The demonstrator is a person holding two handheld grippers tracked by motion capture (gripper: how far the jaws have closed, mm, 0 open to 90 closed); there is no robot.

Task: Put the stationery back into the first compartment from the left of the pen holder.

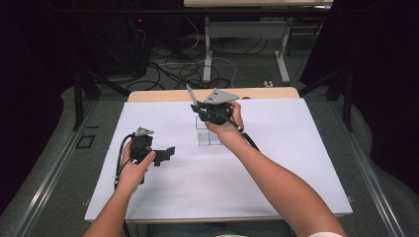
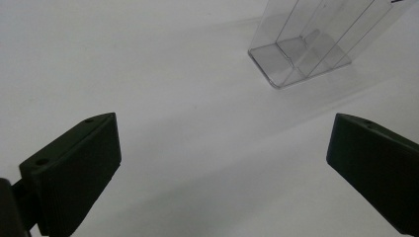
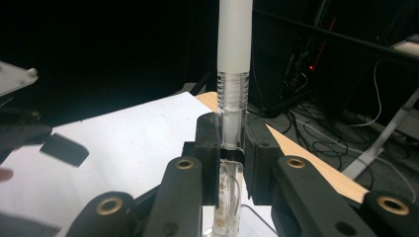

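Note:
My right gripper [image 1: 197, 107] is raised over the back middle of the white sheet [image 1: 276, 163], shut on a pen [image 1: 189, 93]. The pen has a clear ribbed barrel and a frosted white upper part [image 3: 235, 44], and it stands up between the black pads [image 3: 206, 138]. Just below and in front of that hand stands a clear plastic holder [image 1: 207, 133] with upright dividers [image 2: 306, 44]. My left gripper [image 1: 164, 155] rests low on the sheet to the left, pointing toward the holder. Its jaws [image 2: 222, 168] are wide open with nothing between them.
The white sheet covers a wooden table whose far edge [image 1: 163, 95] shows behind it. Beyond it are the legs of another table [image 1: 207, 54] and loose cables on the floor [image 1: 168, 69]. Dark curtains close in on both sides.

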